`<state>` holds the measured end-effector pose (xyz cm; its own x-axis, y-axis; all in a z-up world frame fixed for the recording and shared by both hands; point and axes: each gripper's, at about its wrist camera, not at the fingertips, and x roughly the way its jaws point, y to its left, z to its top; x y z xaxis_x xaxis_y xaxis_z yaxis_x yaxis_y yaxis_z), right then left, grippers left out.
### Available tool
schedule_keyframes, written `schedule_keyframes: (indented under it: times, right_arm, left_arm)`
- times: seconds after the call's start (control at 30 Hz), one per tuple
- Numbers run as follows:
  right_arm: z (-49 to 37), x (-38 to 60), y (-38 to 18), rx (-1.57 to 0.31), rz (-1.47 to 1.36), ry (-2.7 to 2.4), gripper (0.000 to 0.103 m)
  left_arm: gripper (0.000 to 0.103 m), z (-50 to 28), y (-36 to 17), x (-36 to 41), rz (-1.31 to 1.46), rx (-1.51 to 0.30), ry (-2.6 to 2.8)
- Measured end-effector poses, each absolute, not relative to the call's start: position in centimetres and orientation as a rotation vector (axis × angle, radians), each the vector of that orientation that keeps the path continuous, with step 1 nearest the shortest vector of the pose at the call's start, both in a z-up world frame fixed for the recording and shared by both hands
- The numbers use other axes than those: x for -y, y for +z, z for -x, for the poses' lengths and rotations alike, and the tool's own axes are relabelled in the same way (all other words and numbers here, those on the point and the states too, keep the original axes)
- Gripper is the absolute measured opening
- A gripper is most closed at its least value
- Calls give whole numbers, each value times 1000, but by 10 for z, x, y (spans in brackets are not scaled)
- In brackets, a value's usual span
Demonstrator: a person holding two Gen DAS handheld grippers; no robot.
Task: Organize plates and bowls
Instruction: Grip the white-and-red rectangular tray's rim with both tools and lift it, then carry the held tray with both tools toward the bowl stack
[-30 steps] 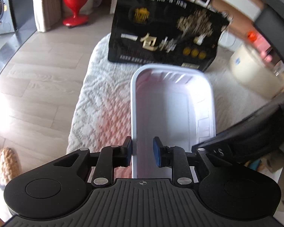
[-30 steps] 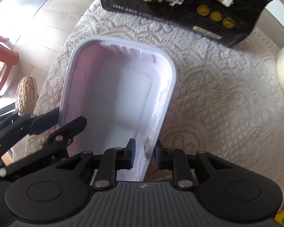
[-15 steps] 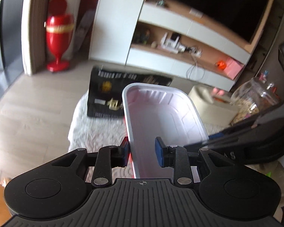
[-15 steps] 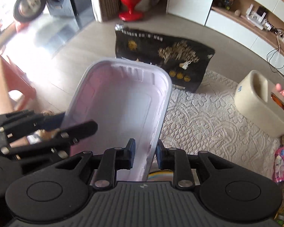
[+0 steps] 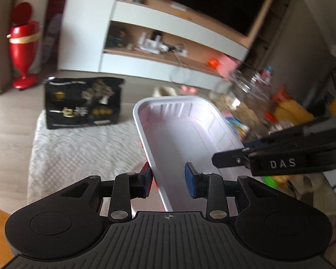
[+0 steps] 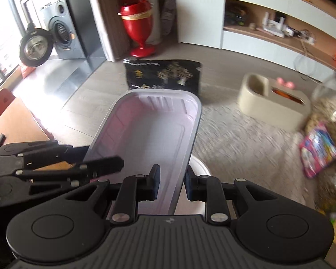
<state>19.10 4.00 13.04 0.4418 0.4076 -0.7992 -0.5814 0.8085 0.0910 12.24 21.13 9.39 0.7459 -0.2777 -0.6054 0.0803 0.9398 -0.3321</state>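
Tray: long white plastic tray (image 5: 186,134), held up in the air above the lace-covered desk (image 5: 82,148); nothing under it touched it.
Long axis: ran straight away from both cams, near short end at the fingers, far end toward the black bag (image 5: 82,100) at the desk's far side.
Left gripper (image 5: 169,182): straddled the tray's left long rim at the near end. Fingers were opening; rim still between them, sitting against the left pad, right pad (image 5: 190,182) inside the tray w/ a clear gap to the wall. No real clamp seen.
Right gripper (image 6: 171,185): fingers nearly closed, pinched on the tray's right long rim near the same end, one pad inside, one outside.
Nearer hand: both at the same near end, opposite rims; the right looked to carry the load.
Judgement: w/ the left letting go, the tray hung from one rim only, far end free to sag or twist.
Other: beige holder (image 6: 273,103) and snack jars (image 5: 242,103) off to the right, well apart from the tray.
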Motion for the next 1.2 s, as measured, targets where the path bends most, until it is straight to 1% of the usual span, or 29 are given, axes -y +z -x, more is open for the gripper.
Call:
schedule_keyframes:
  times: [0.13,0.23,0.3,0.37,0.47,0.53,0.7,0.77,0.83,0.9,0.93,1.03,1.1,1.2]
  right_arm:
    - [-188,-29,118,-943,202,583,24]
    - [-196,-35,97,-972,199,570,31]
    - [-208,-42,73,-1005,198,549,32]
    - [-219,-43,49,-1063,177,522,32]
    - [-231,-46,23,-1119,135,520,32]
    - [-230,-45,17,-1080,118,533,32]
    - [-210,-41,16,-824,97,524,32]
    - [-200,-36,15,-760,72,504,32]
    - [-194,-30,15,-727,25,523,32]
    - [-190,-26,11,-718,-35,525,32]
    - [-189,-21,10,-721,-69,528,32]
    - [-185,-17,3,-734,-124,540,35]
    - [-183,-18,6,-695,-113,531,35]
    - [-183,-16,12,-653,-124,527,35]
  left_arm:
    - [34,-124,82,-199,235,-696,-186]
    - [34,-145,56,-201,218,-748,-190]
    - [30,-161,33,-208,262,-833,-200]
    - [29,-172,14,-214,295,-905,-205]
    - [28,-175,11,-218,259,-893,-180]
    - [28,-173,13,-221,242,-862,-147]
    - [28,-177,13,-224,260,-856,-139]
    - [28,-179,9,-225,268,-862,-141]
    - [28,-180,5,-226,275,-870,-138]
    - [23,-180,2,-227,297,-875,-147]
    - [23,-179,2,-227,314,-875,-158]
    - [25,-174,9,-225,309,-834,-164]
    - [25,-171,14,-224,293,-795,-173]
    - [24,-174,10,-225,304,-802,-177]
